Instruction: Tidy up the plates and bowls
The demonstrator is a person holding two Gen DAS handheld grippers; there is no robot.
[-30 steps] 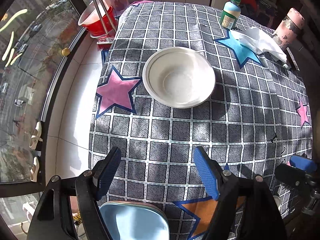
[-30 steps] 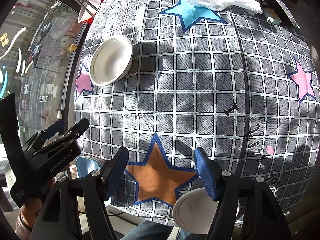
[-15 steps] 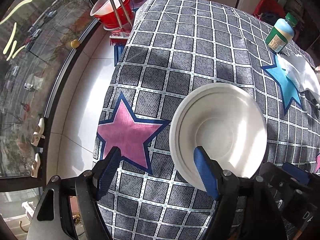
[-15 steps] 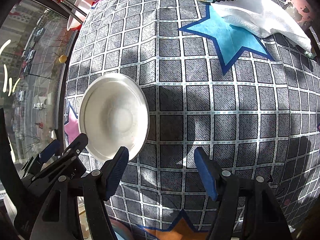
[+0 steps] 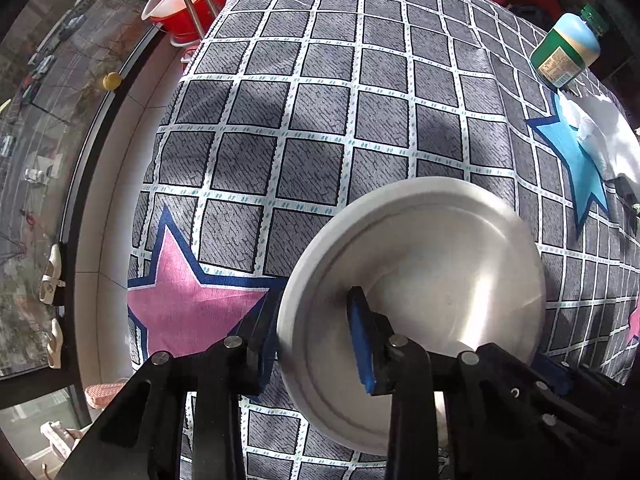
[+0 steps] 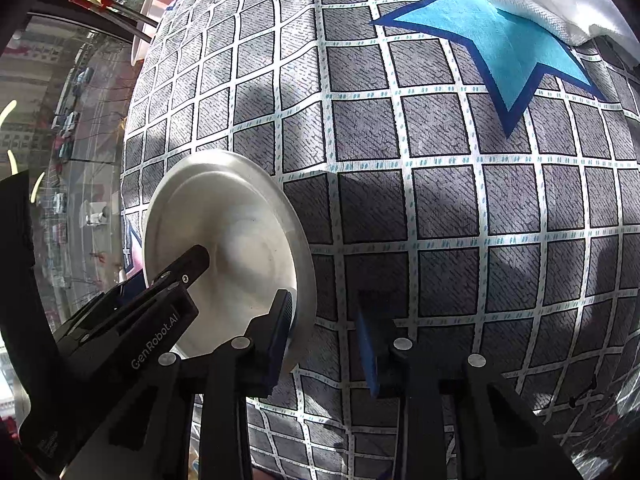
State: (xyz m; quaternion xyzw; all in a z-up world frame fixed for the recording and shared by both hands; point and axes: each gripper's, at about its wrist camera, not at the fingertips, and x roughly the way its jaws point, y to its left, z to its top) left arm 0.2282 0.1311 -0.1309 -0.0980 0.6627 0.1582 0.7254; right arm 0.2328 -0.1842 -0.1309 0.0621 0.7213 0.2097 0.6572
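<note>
Bowl [image 5: 416, 280], white, shallow and probably light and slick, sits on the checked tablecloth [image 5: 320, 100]. Left gripper [image 5: 312, 332] straddles its near rim, half-closed, grip unconfirmed. Right gripper [image 6: 326, 332] gapes empty just beside it. That thin rim is the best hold.

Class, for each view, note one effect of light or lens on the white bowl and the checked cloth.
Left wrist view: sun glare streaks the white bowl, its far rim motion-blurred. Right wrist view: fisheye bulges the checked cloth; soft shadows cross it.
</note>
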